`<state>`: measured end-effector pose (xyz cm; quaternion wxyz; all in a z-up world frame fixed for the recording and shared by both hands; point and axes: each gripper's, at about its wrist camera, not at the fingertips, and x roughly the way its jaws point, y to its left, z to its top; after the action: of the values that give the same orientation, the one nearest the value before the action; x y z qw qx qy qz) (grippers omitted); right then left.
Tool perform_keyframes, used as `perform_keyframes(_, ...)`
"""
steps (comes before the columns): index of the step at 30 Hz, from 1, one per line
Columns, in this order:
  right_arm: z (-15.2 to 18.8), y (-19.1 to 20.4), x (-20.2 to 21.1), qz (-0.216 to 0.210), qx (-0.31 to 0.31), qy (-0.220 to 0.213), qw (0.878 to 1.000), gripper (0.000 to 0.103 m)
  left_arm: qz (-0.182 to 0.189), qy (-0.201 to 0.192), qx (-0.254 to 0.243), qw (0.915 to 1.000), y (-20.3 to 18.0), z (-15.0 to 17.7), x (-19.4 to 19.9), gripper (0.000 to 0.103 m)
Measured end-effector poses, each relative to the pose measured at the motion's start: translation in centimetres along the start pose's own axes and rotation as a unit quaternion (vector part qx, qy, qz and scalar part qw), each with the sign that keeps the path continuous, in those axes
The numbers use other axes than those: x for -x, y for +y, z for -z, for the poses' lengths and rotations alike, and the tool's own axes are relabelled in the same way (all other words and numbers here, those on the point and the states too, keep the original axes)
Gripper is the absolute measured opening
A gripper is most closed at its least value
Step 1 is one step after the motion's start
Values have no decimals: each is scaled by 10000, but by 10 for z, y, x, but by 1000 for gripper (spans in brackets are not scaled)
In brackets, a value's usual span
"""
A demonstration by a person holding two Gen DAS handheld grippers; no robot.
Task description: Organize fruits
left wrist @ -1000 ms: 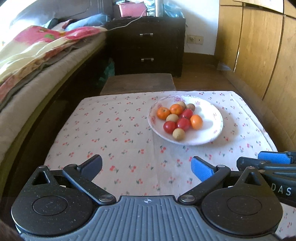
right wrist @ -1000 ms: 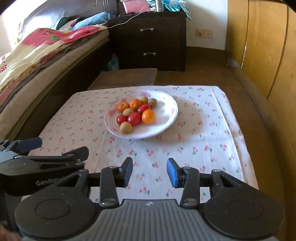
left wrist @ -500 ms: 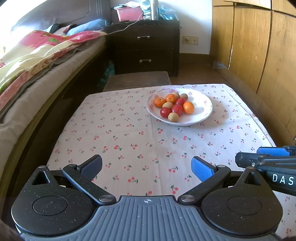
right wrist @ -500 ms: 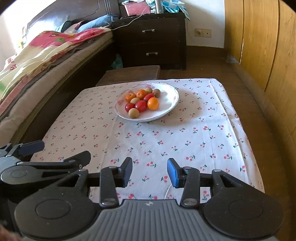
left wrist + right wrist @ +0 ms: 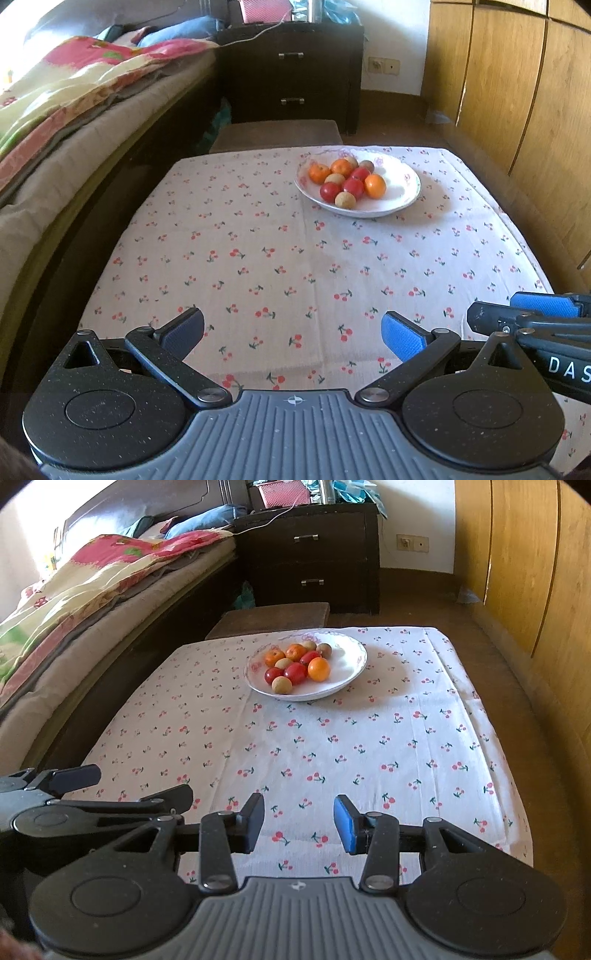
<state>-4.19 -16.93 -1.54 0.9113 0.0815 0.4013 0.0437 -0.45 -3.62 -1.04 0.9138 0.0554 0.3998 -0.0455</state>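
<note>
A white plate (image 5: pixel 400 201) (image 5: pixel 347 677) sits at the far end of a table covered in a cherry-print cloth (image 5: pixel 295 266) (image 5: pixel 332 746). On it lie several fruits: oranges (image 5: pixel 375 185) (image 5: pixel 318 668), red ones (image 5: pixel 353 187) (image 5: pixel 295 672) and tan ones (image 5: pixel 345 199) (image 5: pixel 282 684). My left gripper (image 5: pixel 293 334) hangs over the near edge, open wide and empty. My right gripper (image 5: pixel 299 821) hovers beside it on the right, its jaws narrower but apart, nothing between them. Each gripper shows at the edge of the other's view.
A bed (image 5: pixel 74 122) with a patterned blanket runs along the left. A dark nightstand (image 5: pixel 291 70) stands at the back, with a low brown stool (image 5: pixel 275 134) just beyond the table. Wooden wardrobe doors (image 5: pixel 517 92) line the right side.
Both grippers have drawn back from the plate toward the near edge of the table, so the plate looks smaller and farther. Their jaws have kept the same spread.
</note>
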Motion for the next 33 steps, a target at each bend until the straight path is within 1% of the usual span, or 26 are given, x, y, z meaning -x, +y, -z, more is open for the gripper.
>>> perform_keyframes(10, 9, 0, 4, -14, -28, 38, 10000, 42, 59, 83, 49, 9999, 0, 8, 3, 103)
perform_keyframes(33, 13, 3, 1, -8, 11, 134, 9999, 42, 33, 176, 99, 9998, 2, 14, 2, 103)
